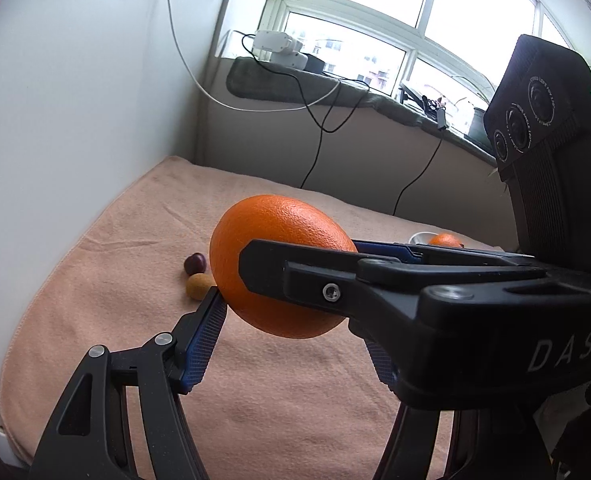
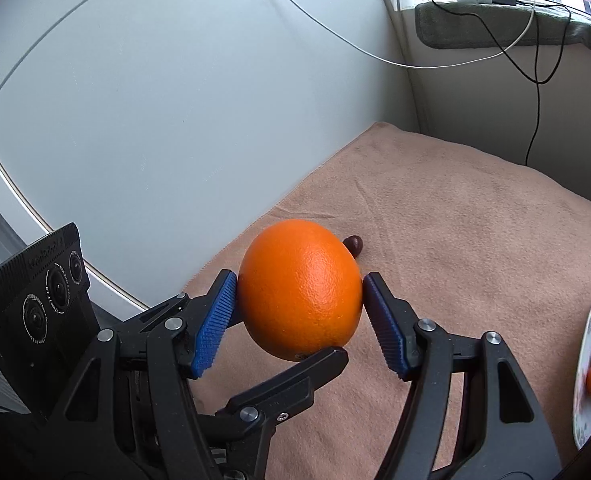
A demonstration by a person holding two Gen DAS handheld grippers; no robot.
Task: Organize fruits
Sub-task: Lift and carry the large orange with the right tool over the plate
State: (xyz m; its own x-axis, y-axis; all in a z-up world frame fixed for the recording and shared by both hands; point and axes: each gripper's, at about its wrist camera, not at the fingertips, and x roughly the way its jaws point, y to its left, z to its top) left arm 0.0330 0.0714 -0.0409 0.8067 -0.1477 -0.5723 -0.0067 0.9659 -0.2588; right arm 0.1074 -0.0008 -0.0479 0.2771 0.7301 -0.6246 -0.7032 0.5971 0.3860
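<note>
Orange pinched by both grippers, right gripper, left gripper, 2 small fruits behind.

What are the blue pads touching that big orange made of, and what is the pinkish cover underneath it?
The blue pads look like ribbed rubber or soft plastic: matte, with fine parallel ridges. The black arms behind them seem to be hard moulded plastic with metal pins. The cover looks like a soft towel or fleece, fuzzy, dull and creased near its edge. The orange has real-looking dimpled, slightly shiny peel.
</note>
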